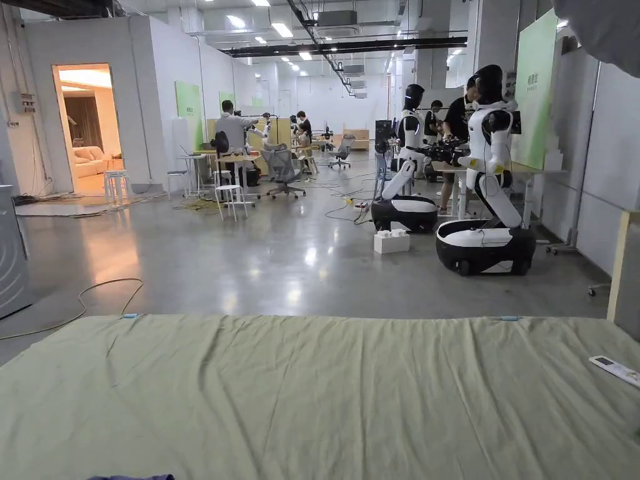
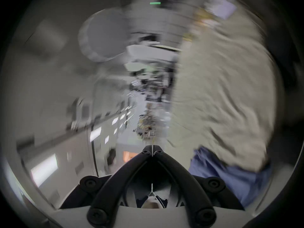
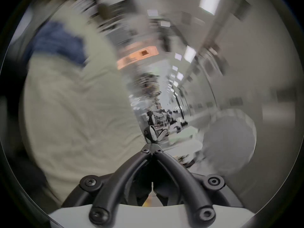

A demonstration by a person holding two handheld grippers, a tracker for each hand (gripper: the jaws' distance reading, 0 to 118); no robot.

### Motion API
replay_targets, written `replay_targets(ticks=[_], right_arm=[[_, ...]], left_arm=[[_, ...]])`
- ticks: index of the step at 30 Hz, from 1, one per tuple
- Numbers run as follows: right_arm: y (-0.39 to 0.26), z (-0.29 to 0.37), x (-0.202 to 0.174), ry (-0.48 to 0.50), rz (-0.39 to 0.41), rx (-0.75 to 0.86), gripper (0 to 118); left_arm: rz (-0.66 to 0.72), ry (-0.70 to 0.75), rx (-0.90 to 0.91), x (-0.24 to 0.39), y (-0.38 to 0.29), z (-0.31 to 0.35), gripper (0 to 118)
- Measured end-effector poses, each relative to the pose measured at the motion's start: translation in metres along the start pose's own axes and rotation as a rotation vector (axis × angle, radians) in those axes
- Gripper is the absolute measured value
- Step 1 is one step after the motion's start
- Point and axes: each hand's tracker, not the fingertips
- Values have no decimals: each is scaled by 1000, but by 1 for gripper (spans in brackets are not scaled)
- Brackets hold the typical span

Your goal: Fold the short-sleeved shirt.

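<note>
- The table [image 1: 325, 400], spread with a wrinkled pale-green cloth, carried a white remote control [image 1: 615, 370] near its right edge.
- A dark blue fabric garment [image 1: 131, 477] — seemingly the shirt — lay at the table's near edge.
- The left gripper [image 2: 152, 149] had its black fingers clenched on nothing.
- The right gripper [image 3: 152, 148] was likewise clenched and empty — both gripper views were blurred.

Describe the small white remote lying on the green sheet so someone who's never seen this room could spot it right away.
Start at the wide pale-green sheet that covers the surface in the foreground of the head view. Follow it to its far right edge, where a slim white rectangular remote control lies flat, angled slightly. It is the one hard white item on the cloth; the dark blue fabric at the near edge is soft.
</note>
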Motion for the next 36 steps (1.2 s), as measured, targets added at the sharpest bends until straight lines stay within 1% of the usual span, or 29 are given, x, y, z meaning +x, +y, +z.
replay_targets(ticks=[1,2,3,4,5,6,7,8,10,11,12,14,15,16,17,18,19,20,21,22,23,24,25,26,29,31,33,34,36], right_arm=[[-1,1,-20,63,124,-11,0],[-6,3,-40,112,278,38,0],[-12,6,-57,130,385,89,0],[-13,8,-68,147,424,121,0],[-17,9,-73,205,395,104,0],[-14,7,-71,241,331,88,0],[-14,6,-65,236,231,86,0],[-11,3,-55,202,112,68,0],[-10,-2,-22,145,-193,10,0],[-13,-4,-3,110,-391,-9,0],[-17,-6,20,85,-613,-29,0],[-36,-4,46,32,-1001,-70,0],[-47,2,54,-45,-1177,-59,0],[-55,8,57,-88,-1327,-61,0],[-66,16,58,-129,-1475,-39,0],[-76,24,56,-150,-1604,20,0],[-86,31,50,-122,-1797,107,0],[-91,38,48,-126,-1919,115,0],[-90,42,53,-150,-1884,130,0],[-89,45,57,-168,-1843,96,0],[-84,45,62,-185,-1704,77,0],[-76,44,68,-209,-1624,99,0],[-74,45,71,-231,-1586,114,0],[-73,44,70,-201,-1626,103,0],[-71,41,68,-142,-1649,79,0],[-64,41,66,-146,-1571,68,0],[-62,41,64,-157,-1522,62,0],[-62,41,62,-140,-1544,60,0],[-63,42,62,-135,-1549,68,0]], left_arm=[[-79,-52,34,19,-3,3,0],[-130,-108,81,37,-6,7,0],[-152,-158,104,47,-7,10,0],[-172,-199,120,57,-8,13,0],[-186,-216,123,62,-9,16,0],[-149,-200,116,58,-8,16,0],[-65,-190,99,49,-6,14,0],[63,-163,68,32,-2,9,0],[411,-119,-5,-12,-3,-2,0],[610,-87,-33,-38,-7,-6,0],[824,-51,-47,-62,-14,-8,0],[1200,-7,-19,-96,-34,-5,0],[1403,8,15,-106,-48,0,0],[1543,11,51,-108,-58,4,0],[1667,12,86,-107,-67,10,0],[1724,25,111,-102,-72,15,0],[1682,92,122,-96,-73,21,0],[1629,149,110,-93,-72,28,0],[1592,171,96,-91,-64,32,0],[1556,161,99,-91,-62,37,0],[1564,148,115,-91,-62,40,0],[1573,146,126,-93,-61,43,0],[1581,143,132,-95,-61,42,0],[1590,139,134,-97,-59,42,0],[1583,136,138,-100,-58,41,0],[1581,126,138,-102,-58,41,0],[1599,114,142,-103,-60,41,0],[1605,112,140,-103,-60,41,0],[1608,115,139,-103,-61,41,0]])
